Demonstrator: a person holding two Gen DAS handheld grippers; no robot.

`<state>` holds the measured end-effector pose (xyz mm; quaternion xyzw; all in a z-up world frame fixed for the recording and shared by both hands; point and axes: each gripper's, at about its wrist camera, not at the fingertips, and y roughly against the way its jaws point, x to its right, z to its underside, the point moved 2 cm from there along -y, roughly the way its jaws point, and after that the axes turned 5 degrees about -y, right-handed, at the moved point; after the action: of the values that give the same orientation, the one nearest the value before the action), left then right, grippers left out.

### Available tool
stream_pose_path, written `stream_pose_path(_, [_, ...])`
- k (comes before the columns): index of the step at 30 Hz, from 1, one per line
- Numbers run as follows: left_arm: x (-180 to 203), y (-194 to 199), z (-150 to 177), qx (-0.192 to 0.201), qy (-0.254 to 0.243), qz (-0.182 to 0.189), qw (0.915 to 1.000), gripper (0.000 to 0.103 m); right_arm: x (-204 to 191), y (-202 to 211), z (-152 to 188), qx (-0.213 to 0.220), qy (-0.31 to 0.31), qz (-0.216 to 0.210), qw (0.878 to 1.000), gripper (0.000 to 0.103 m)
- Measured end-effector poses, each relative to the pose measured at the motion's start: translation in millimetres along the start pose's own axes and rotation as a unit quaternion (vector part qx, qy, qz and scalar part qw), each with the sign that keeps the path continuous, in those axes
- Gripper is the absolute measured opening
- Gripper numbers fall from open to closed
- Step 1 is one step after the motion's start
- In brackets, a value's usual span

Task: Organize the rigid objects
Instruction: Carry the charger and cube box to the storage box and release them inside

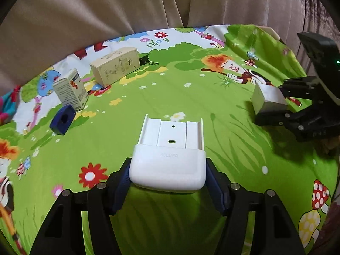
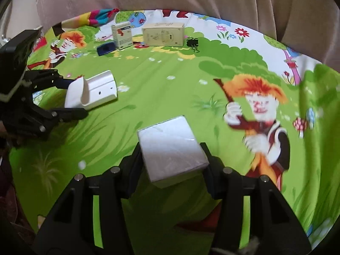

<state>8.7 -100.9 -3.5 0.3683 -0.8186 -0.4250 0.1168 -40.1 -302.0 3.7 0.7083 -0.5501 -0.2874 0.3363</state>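
Item one: my left gripper point(image 1: 167, 180), fingers clamped on the white holder point(image 1: 169, 159), near centre above the cartoon cloth point(image 1: 191, 97). Item two: my right gripper point(image 2: 172, 159), fingers clamped on the white box point(image 2: 170, 148). Far left: blue block point(image 1: 62, 120), small carton point(image 1: 71, 89), beige carton point(image 1: 115, 65)

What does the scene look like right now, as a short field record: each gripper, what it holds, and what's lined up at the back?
left gripper: shut on white plastic holder
right gripper: shut on white rectangular box
back row: blue block with a round hole, small white carton, long beige carton, black binder clip
surface: green cartoon-print cloth
backdrop: beige curtain
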Motion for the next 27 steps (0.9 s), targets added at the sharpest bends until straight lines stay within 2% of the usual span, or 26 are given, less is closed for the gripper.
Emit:
stream_pose_path(1, [0.0, -0.7, -1.1, -0.002, 0.004, -0.004, 1.0000, 0.067, 0.3, 0.5, 0.0, 0.001, 0.004, 0.006, 1.000, 0.055])
stream_pose_path(3, [-3.9, -4.6, -3.9, -0.010, 0.014, -0.003, 0.9998, 0.074, -1.3, 3.0, 1.5, 0.002, 0.000, 0.010, 1.000, 0.055])
stream_pose_path(4, [-6.5, -6.6, -4.6, -0.010, 0.016, -0.006, 0.9998, 0.081, 0.3, -2.5, -3.4, 0.002, -0.002, 0.009, 1.000, 0.055])
stream_pose_path(5, [-10.3, -9.6, -4.8, -0.009, 0.023, 0.000, 0.9997, 0.083, -0.8, -8.1, -5.8, 0.002, -0.002, 0.009, 1.000, 0.055])
stream_pose_path(6, [-13.0, -12.1, -4.7, -0.013, 0.037, 0.013, 0.9992, 0.083, -0.8, -7.8, -5.5, 0.002, -0.002, 0.009, 1.000, 0.055])
stream_pose_path(7, [-14.5, -12.1, -4.1, -0.011, 0.045, 0.017, 0.9988, 0.077, -1.9, -8.7, -6.2, 0.002, -0.001, 0.011, 1.000, 0.055])
stream_pose_path(8, [-14.4, -9.8, -3.1, -0.006, 0.045, 0.012, 0.9989, 0.066, -2.6, -9.1, -6.5, 0.002, 0.000, 0.013, 1.000, 0.055])
stream_pose_path(14, [0.2, -3.1, -3.7, 0.004, 0.012, -0.034, 0.9993, 0.065, -4.4, -10.2, -6.5, 0.002, 0.001, 0.019, 1.000, 0.055])
stream_pose_path(18, [2.8, 0.1, -2.0, 0.000, 0.036, -0.056, 0.9978, 0.064, -3.5, -10.6, -7.0, 0.003, 0.001, 0.022, 1.000, 0.055])
stream_pose_path(20, [8.2, 5.3, 0.6, 0.003, 0.050, -0.072, 0.9962, 0.064, -2.4, -9.6, -7.6, 0.007, -0.001, 0.039, 0.999, 0.054])
stream_pose_path(21, [13.7, 14.2, 1.6, 0.017, 0.060, -0.089, 0.9941, 0.064, -3.0, -6.3, -7.7, 0.017, -0.001, 0.064, 0.998, 0.053])
stream_pose_path(22, [20.5, 27.0, 1.3, 0.040, 0.070, -0.101, 0.9917, 0.064, -5.3, 2.1, -7.3, 0.039, -0.001, 0.080, 0.996, 0.045])
stream_pose_path(23, [28.4, 45.2, 0.8, 0.069, 0.079, -0.116, 0.9877, 0.064, -7.8, 18.0, -6.0, 0.078, -0.011, 0.088, 0.993, 0.045])
stream_pose_path(25, [46.6, 94.7, -2.6, 0.145, 0.093, -0.157, 0.9725, 0.064, -13.4, 56.2, 0.8, 0.152, -0.054, 0.091, 0.983, 0.045])
stream_pose_path(26, [57.5, 127.9, -5.7, 0.190, 0.096, -0.173, 0.9615, 0.064, -18.6, 74.5, 4.5, 0.184, -0.064, 0.096, 0.976, 0.045])
stream_pose_path(27, [64.9, 149.2, -8.8, 0.216, 0.093, -0.183, 0.9546, 0.064, -27.0, 105.6, 10.3, 0.238, -0.074, 0.109, 0.962, 0.045])
